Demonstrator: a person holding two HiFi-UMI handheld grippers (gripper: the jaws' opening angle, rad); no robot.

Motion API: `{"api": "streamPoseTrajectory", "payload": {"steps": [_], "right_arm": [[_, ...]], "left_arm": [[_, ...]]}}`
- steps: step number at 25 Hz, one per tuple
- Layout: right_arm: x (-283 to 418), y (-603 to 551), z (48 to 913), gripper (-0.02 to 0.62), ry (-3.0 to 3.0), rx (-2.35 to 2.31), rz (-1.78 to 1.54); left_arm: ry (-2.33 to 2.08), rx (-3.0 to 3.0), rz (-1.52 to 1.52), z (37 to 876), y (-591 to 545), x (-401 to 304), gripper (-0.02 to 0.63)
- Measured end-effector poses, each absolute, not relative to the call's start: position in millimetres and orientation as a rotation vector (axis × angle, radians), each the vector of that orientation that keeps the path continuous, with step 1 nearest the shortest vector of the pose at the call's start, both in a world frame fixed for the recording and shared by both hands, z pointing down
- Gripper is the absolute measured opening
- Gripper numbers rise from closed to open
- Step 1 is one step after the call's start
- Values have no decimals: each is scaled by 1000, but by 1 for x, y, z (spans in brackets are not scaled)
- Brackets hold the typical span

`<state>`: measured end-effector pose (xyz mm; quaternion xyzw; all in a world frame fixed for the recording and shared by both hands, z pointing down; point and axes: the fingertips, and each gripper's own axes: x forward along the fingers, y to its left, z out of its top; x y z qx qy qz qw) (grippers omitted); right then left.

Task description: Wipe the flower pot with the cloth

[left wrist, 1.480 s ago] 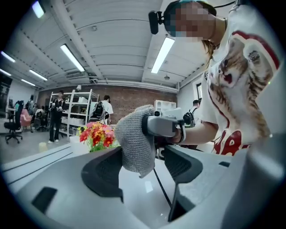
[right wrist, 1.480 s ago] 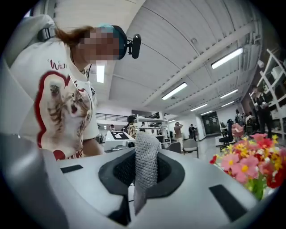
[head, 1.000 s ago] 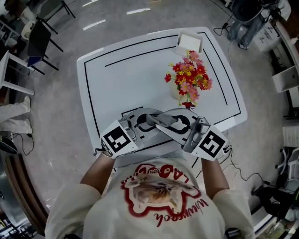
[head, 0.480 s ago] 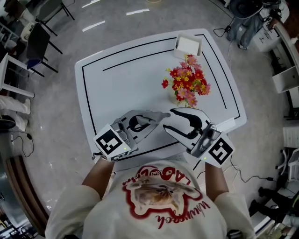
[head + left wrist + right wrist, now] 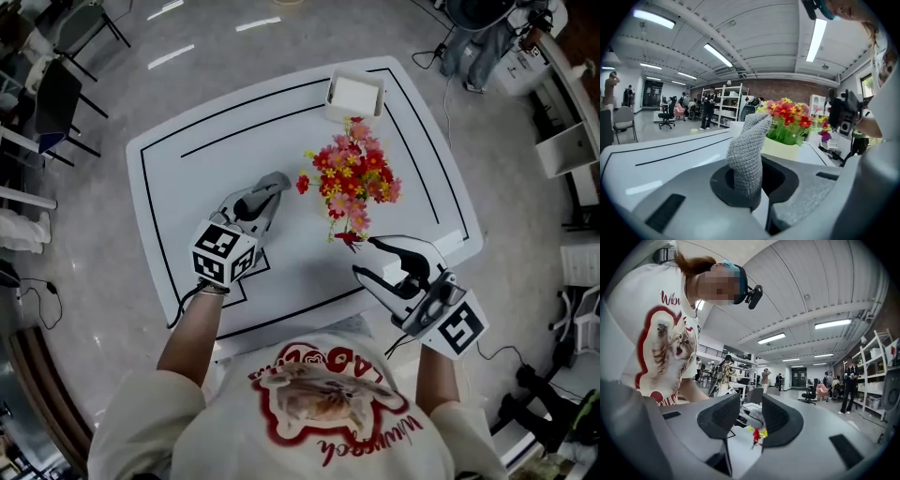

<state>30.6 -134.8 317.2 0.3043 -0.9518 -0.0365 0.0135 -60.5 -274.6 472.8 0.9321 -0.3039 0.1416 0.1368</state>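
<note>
Cloth (image 5: 747, 154), grey knit, pinched in left gripper (image 5: 272, 186); jaws just closing in, narrow and tight on it. Sticks up past the tips in a folded wad. Held over white table (image 5: 178, 178), near flower pot (image 5: 780, 149), contact not clear. Pot cream, packed with red, pink and yellow flowers (image 5: 349, 178), toward far right of table, mostly hidden under blooms in head view. Right gripper (image 5: 366, 258) at near right table edge, jaws just opening, wide apart, nothing gripped; only small red-yellow sprig (image 5: 756, 433) visible beyond the gap. White box (image 5: 354, 94) at far edge behind flowers.
</note>
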Motion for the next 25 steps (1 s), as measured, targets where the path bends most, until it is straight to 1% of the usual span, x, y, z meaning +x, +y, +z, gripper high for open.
{"api": "streamPoseTrajectory", "payload": {"steps": [4, 5, 7, 11, 20, 25], "right_arm": [[55, -148, 327, 112, -2914, 1069, -83], [59, -150, 330, 92, -2909, 1088, -79], [66, -155, 334, 32, -2898, 1114, -87], [76, -163, 341, 26, -2845, 1132, -71], [81, -175, 350, 23, -2842, 1085, -31], [88, -182, 347, 23, -2856, 1101, -17]], "left_arm": [[-856, 2675, 482, 485, -300, -36, 21], [-845, 2664, 489, 488, -304, -30, 21], [-826, 2651, 503, 493, -313, -21, 21], [-741, 2679, 570, 498, -323, -1, 21], [-572, 2832, 847, 510, -336, 36, 21], [-471, 2904, 908, 512, -336, 48, 21]]}}
